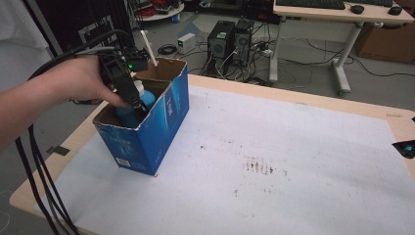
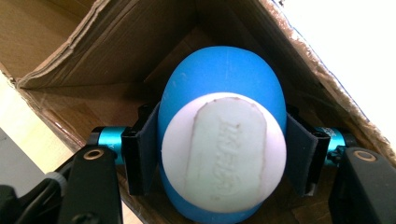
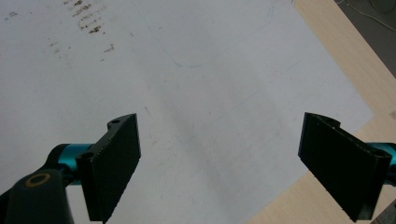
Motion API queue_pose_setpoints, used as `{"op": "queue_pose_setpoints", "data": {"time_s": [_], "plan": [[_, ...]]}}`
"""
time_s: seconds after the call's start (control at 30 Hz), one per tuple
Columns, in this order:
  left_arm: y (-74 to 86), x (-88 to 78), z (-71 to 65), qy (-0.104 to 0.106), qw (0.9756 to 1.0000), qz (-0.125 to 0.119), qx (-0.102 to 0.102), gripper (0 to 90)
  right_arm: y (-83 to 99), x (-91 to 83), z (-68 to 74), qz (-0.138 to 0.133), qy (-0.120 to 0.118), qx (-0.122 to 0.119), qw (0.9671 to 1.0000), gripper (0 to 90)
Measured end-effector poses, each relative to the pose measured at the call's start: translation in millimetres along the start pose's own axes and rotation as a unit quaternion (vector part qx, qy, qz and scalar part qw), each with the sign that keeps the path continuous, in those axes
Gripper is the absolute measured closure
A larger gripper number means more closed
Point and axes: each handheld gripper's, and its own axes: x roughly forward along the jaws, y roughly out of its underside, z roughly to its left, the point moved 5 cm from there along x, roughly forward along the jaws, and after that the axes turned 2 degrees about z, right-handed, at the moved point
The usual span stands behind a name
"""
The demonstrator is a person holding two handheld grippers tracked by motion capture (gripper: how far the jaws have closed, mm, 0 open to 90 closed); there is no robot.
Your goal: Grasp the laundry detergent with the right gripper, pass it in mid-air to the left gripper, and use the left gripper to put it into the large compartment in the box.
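Gripping the blue bottle (image 2: 223,154) inside the box (image 1: 161,117), left gripper (image 2: 223,156) jaws clamped its smooth sides (rigid plastic, probably slippery, light); right gripper (image 3: 238,170) jaws stood wide, empty.

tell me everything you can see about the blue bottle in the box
The bottle is a rounded blue one, plastic by its look, with a white flip cap bearing raised lettering. It stands upright inside the open cardboard box. The left gripper reaches down into the box, its black fingers pressed on both sides below the cap.
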Motion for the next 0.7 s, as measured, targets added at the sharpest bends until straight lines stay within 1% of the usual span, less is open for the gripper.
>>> {"op": "queue_pose_setpoints", "data": {"time_s": [0.47,0.53,0.6,0.63,0.7], "plan": [[-1.0,0.4,0.2,0.001,1.0,0.005,0.001,37.3,2.8,-0.6,0.5,0.0,0.001,0.001,1.0,12.3],[-1.0,0.5,0.5,-0.002,1.0,0.009,0.002,33.5,3.2,-1.0,0.9,0.0,0.0,0.003,1.0,12.3],[-1.4,-0.7,0.7,-0.005,1.0,0.005,0.005,32.4,3.5,-1.5,1.1,0.0,0.001,0.003,1.0,12.3],[-1.3,-1.5,0.9,-0.005,0.9999,0.007,0.009,28.2,3.7,-1.6,1.1,-0.001,0.0,0.002,1.0,12.3],[-0.8,-4.3,1.3,-0.012,0.9997,0.015,0.018,26.6,4.2,-1.8,2.0,0.0,0.0,0.002,1.0,12.2]]}}
